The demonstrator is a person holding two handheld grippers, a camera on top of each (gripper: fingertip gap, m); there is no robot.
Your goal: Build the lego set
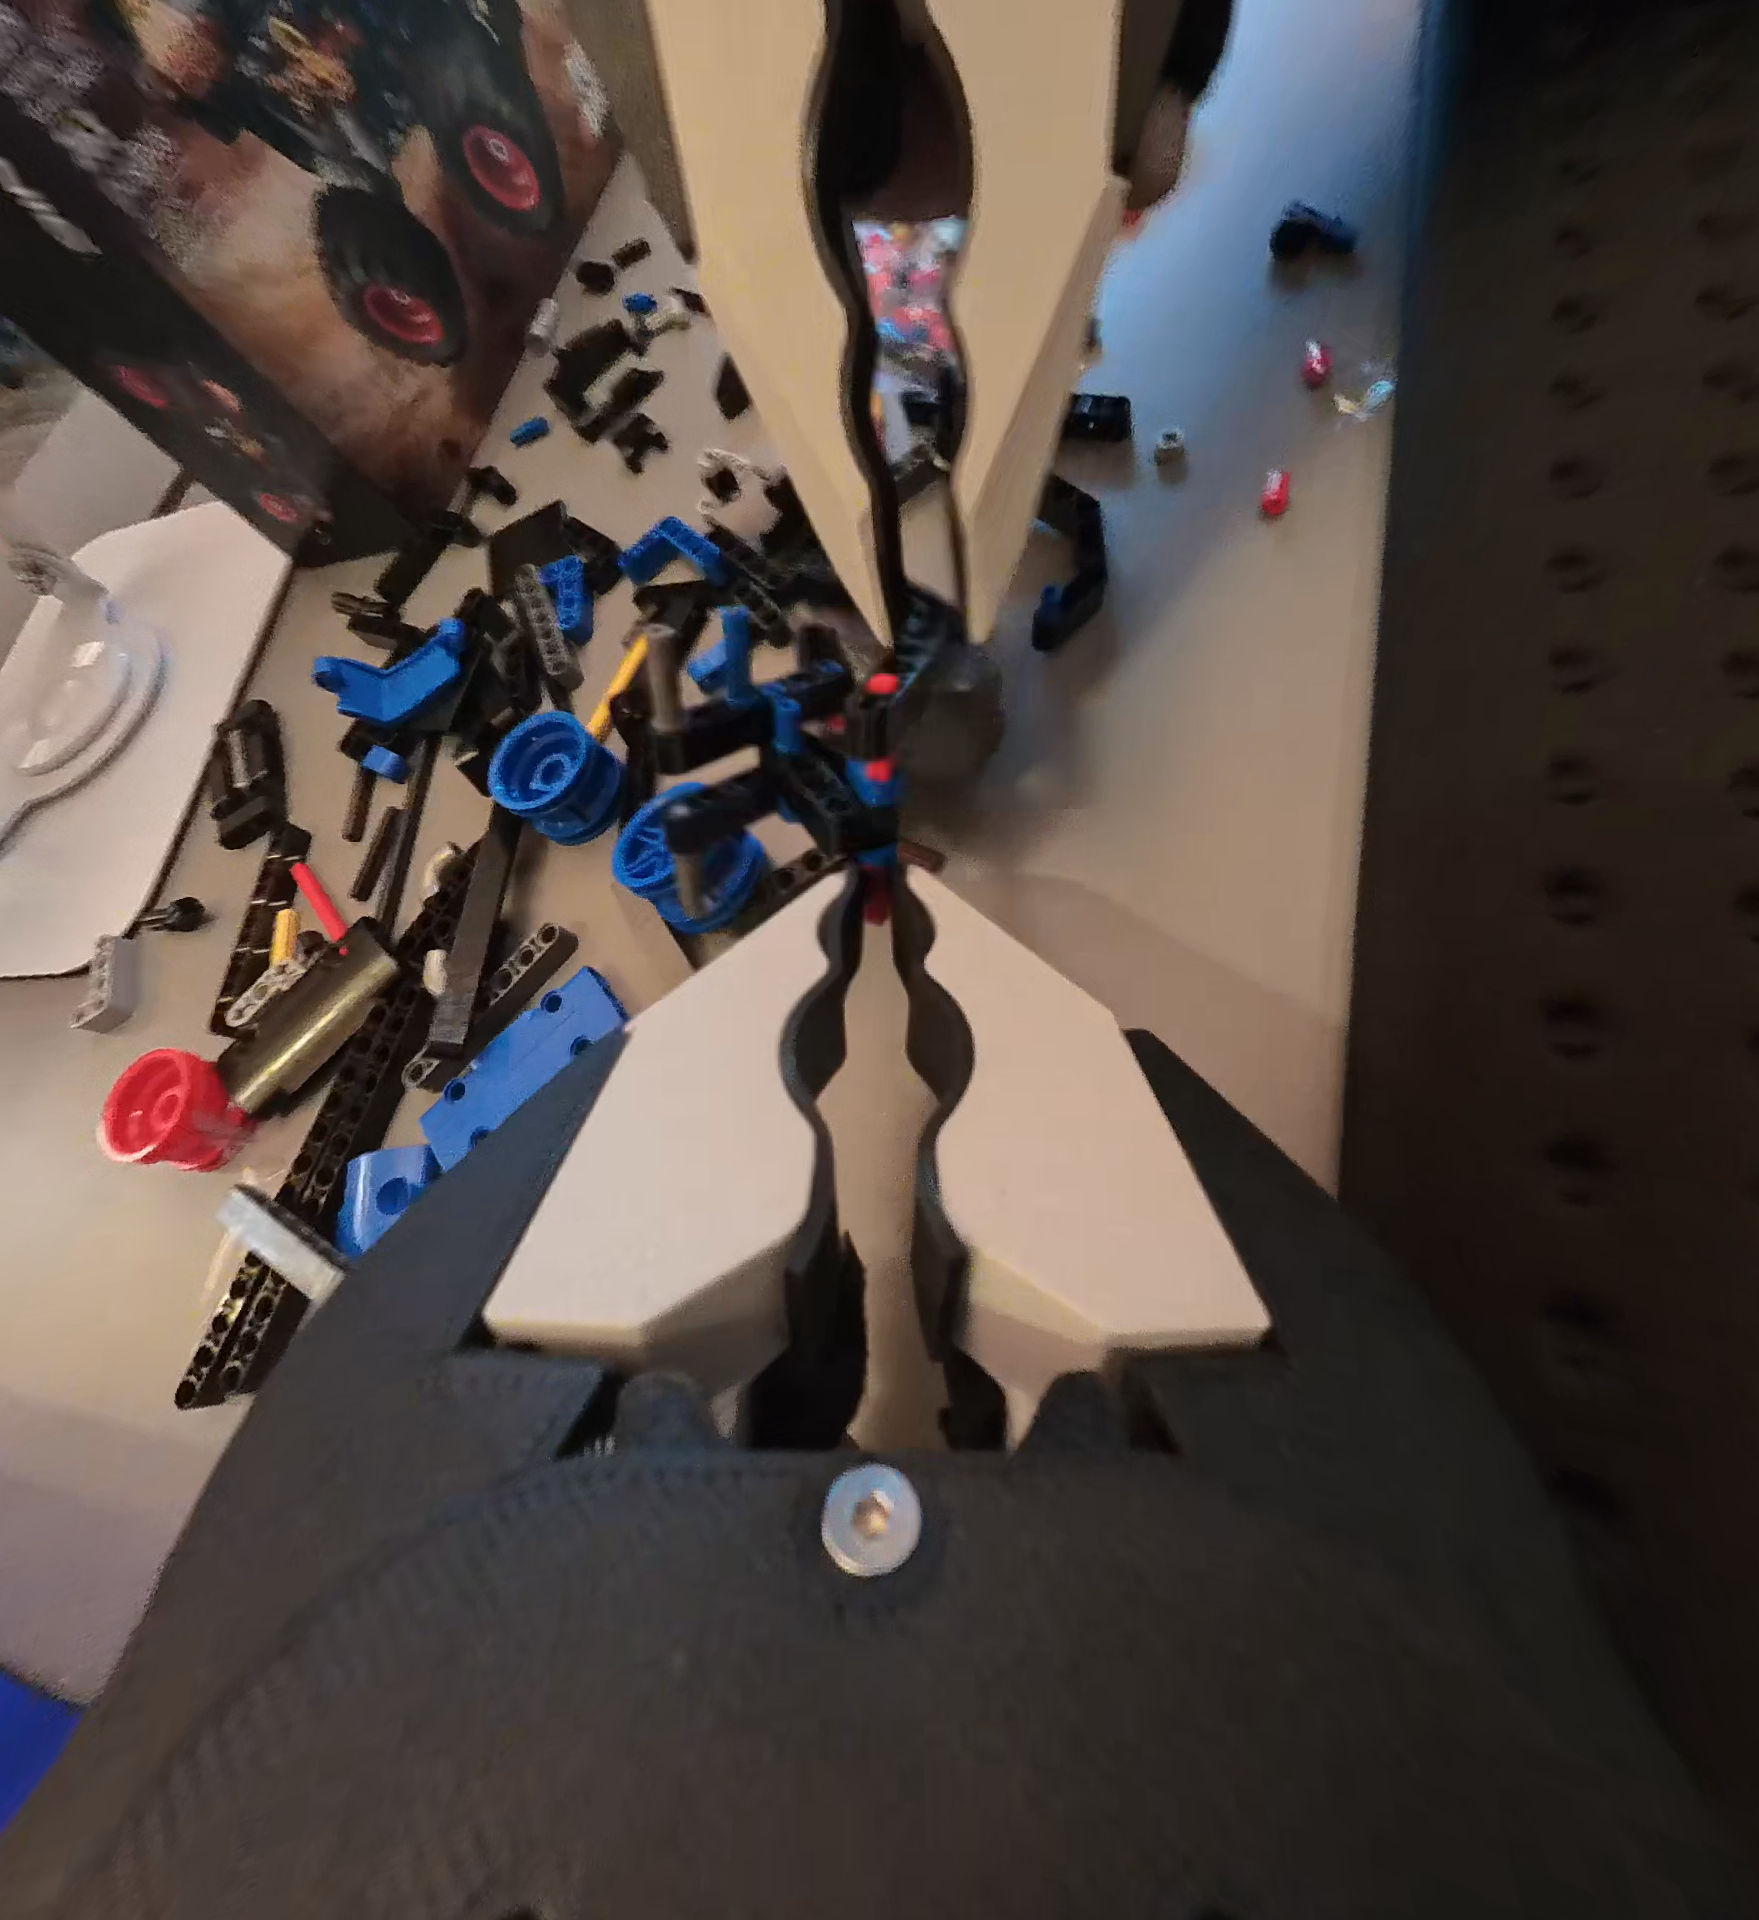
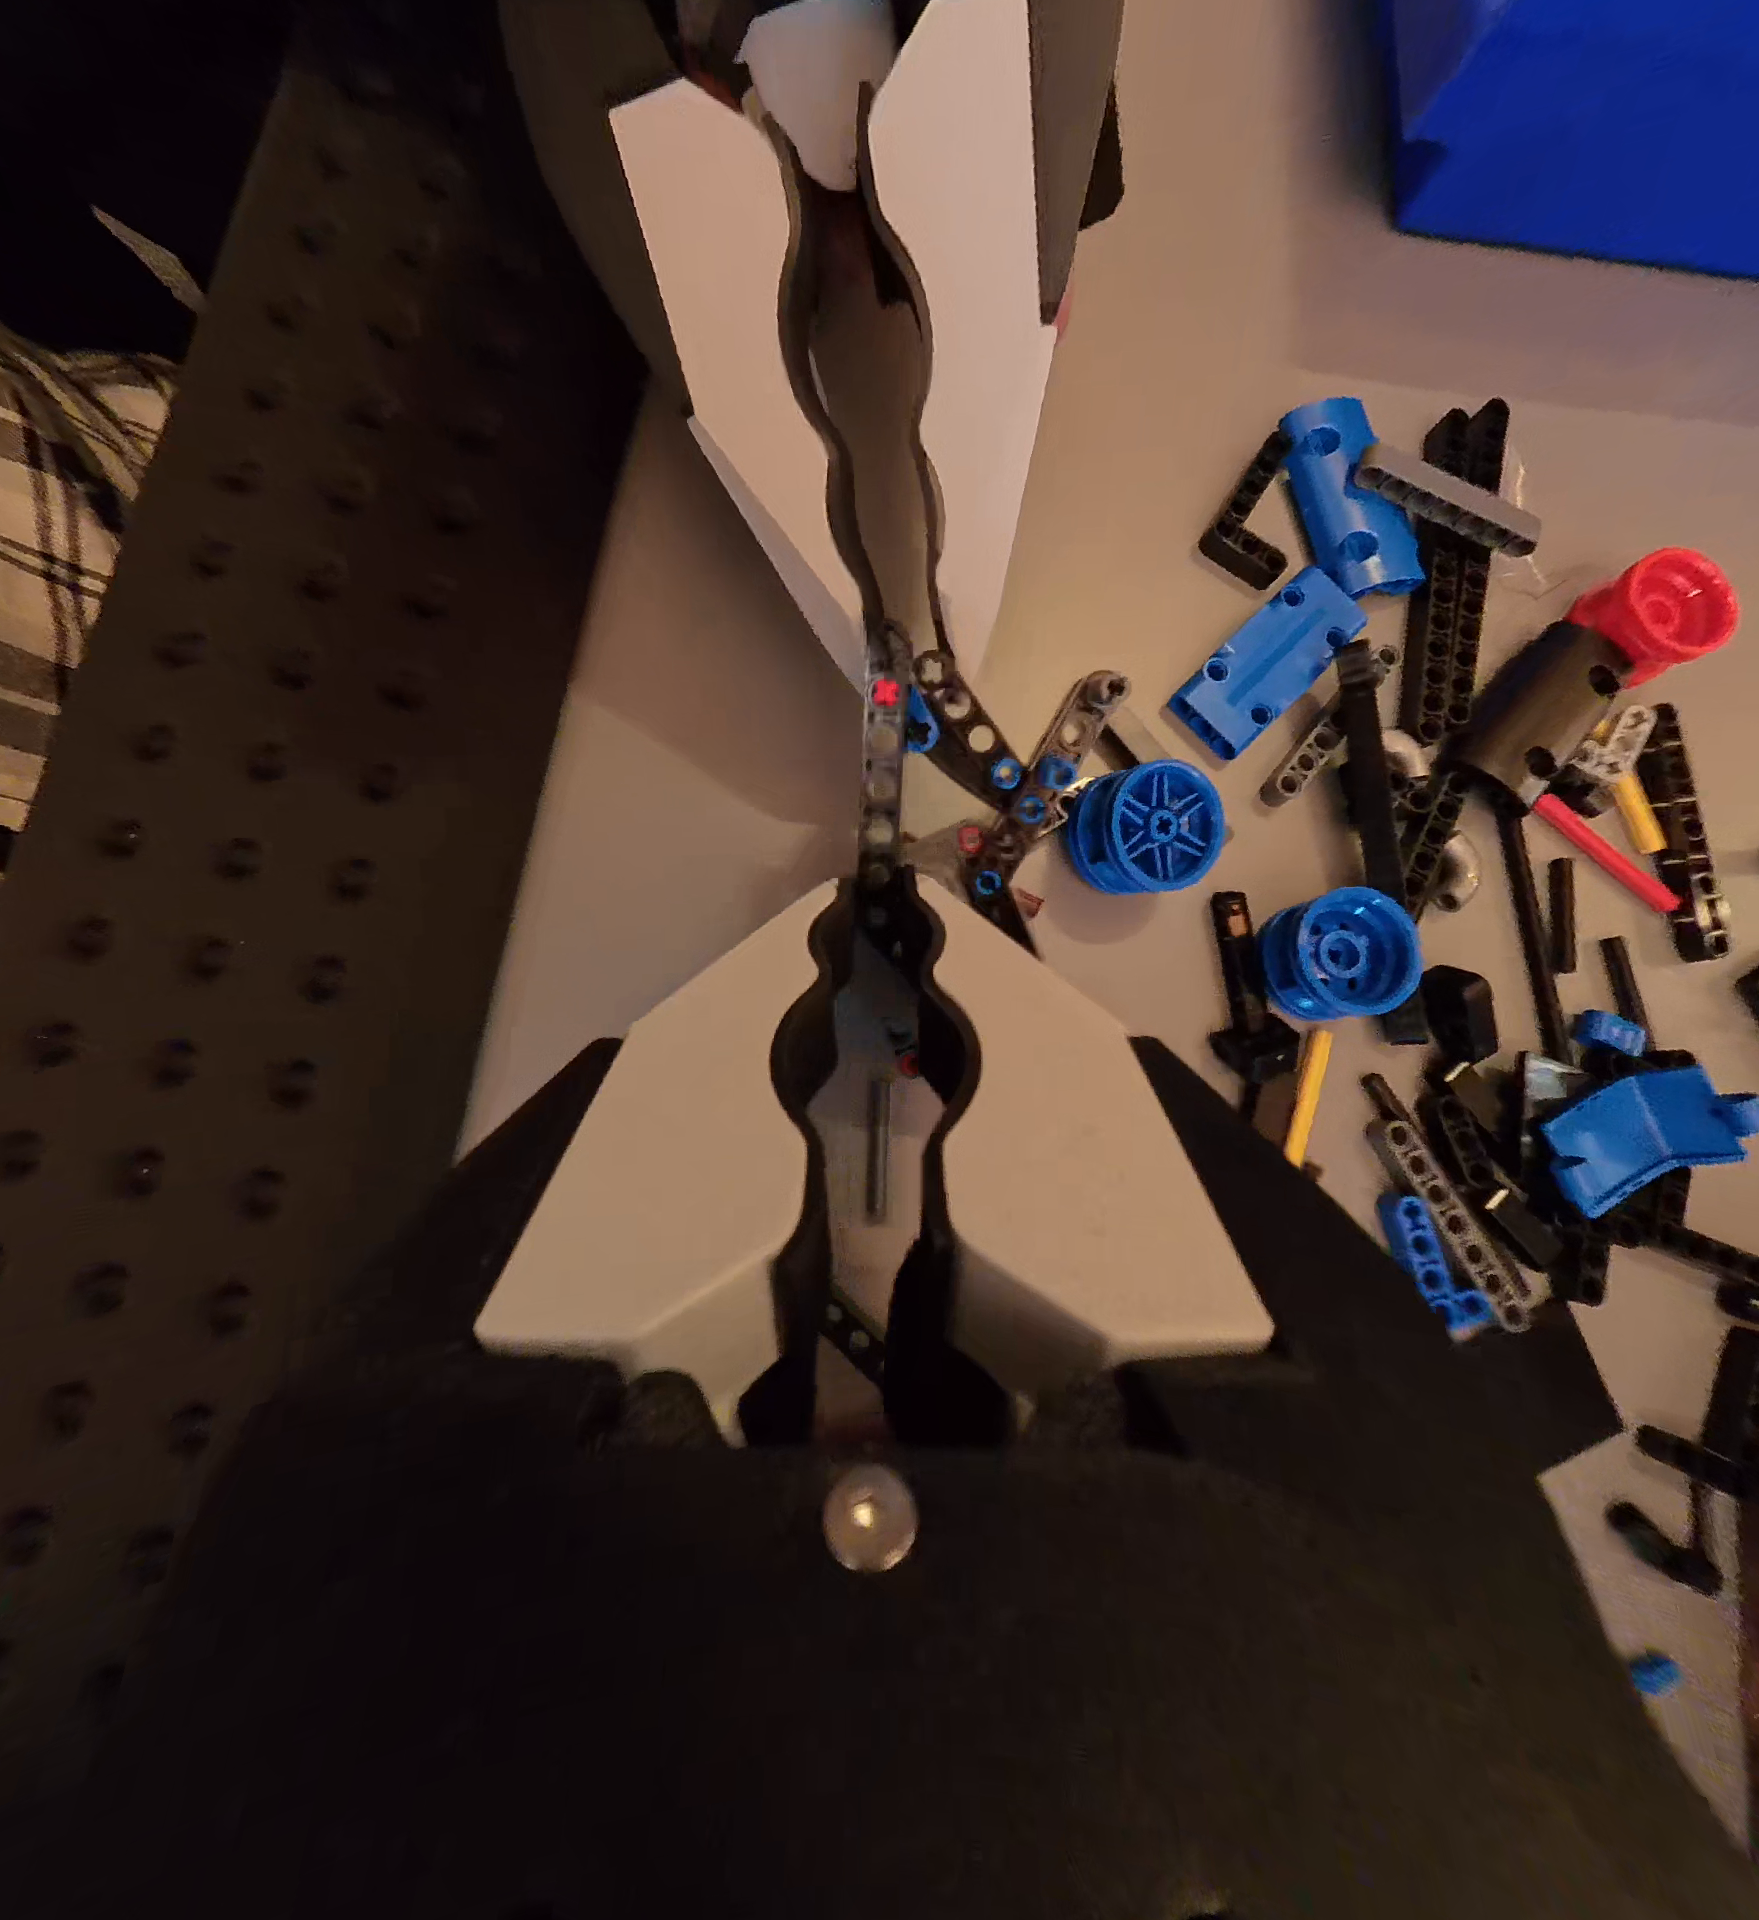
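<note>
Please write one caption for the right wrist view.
Two hand-held grippers clamp a black beam assembly beside loose blue wheels.

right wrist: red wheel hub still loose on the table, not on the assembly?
Yes. The red hub lies among the loose parts on the table, apart from the assembly that both grippers pinch.

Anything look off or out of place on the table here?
Nothing broken or spilled. Loose parts lie in a messy pile, normal mid-build. A few strays sit apart: small red pieces near the table's far edge. Both hand-held grippers, left and right, pinch the black-and-blue assembly from opposite ends.
</note>
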